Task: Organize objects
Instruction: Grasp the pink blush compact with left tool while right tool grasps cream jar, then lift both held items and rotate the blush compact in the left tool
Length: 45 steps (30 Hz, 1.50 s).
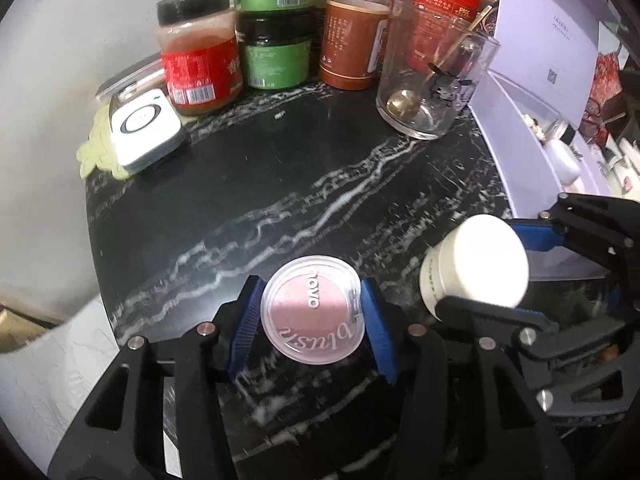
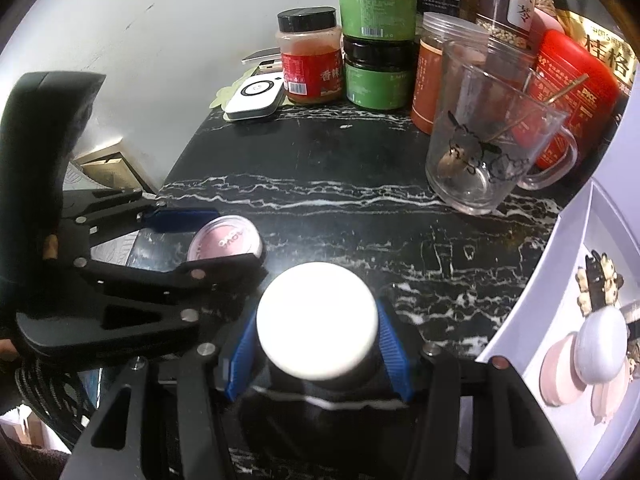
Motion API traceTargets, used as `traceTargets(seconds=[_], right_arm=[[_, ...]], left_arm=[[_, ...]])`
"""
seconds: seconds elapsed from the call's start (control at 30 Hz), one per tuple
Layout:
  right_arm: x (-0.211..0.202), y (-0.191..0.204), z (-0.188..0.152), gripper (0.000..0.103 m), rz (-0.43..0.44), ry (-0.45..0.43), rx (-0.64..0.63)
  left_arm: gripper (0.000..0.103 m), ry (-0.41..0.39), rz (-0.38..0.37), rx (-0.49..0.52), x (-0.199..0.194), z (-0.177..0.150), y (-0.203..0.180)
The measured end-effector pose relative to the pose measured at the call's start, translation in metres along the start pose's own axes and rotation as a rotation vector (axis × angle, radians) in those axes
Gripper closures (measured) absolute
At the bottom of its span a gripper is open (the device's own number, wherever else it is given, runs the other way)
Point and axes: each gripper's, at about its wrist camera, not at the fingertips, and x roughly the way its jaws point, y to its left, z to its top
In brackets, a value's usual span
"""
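Grasp step: left gripper (image 1: 312, 314) clamped on blush (image 1: 311, 314), right gripper (image 2: 318, 338) clamped on white jar (image 2: 317, 320), both low over the table (image 1: 280, 184). Next: lift both, carry to tray (image 2: 572, 280) (likely destination), keeping 2 grippers apart.

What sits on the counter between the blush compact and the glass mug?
Nothing: bare black marble runs from the blush compact, clamped in the left gripper, to the glass mug. Both wrist views show it.
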Motion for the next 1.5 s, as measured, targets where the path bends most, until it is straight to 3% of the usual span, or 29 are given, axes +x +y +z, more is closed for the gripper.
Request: traceTargets(seconds=[0.27,0.67,0.9,1.2,1.5], right_arm=[[-0.018,0.024,-0.030,0.047,0.018,0.006,-0.103],[-0.048,0.033,-0.084,0.047,0.020,-0.013,-0.119],[-0.046,0.032,-0.089,0.047,0.017,-0.025,-0.114],[-0.040,0.023,-0.093,0.045,0.053,-0.009,-0.043],[-0.039,0.023,-0.103,0.045,0.045,-0.035,-0.048]], left_arm=[[0.055,0.038,-0.024,-0.018,-0.017,-0.025,-0.012],[0.055,0.080,-0.039,-0.028,-0.052,-0.072,-0.034],[0.055,0.082,-0.048,-0.068,-0.054,-0.085,-0.046],[0.054,0.080,0.006,-0.089,-0.058,-0.095,-0.047],[0.033,0.021,0.076,-0.128,-0.060,-0.105,-0.044]])
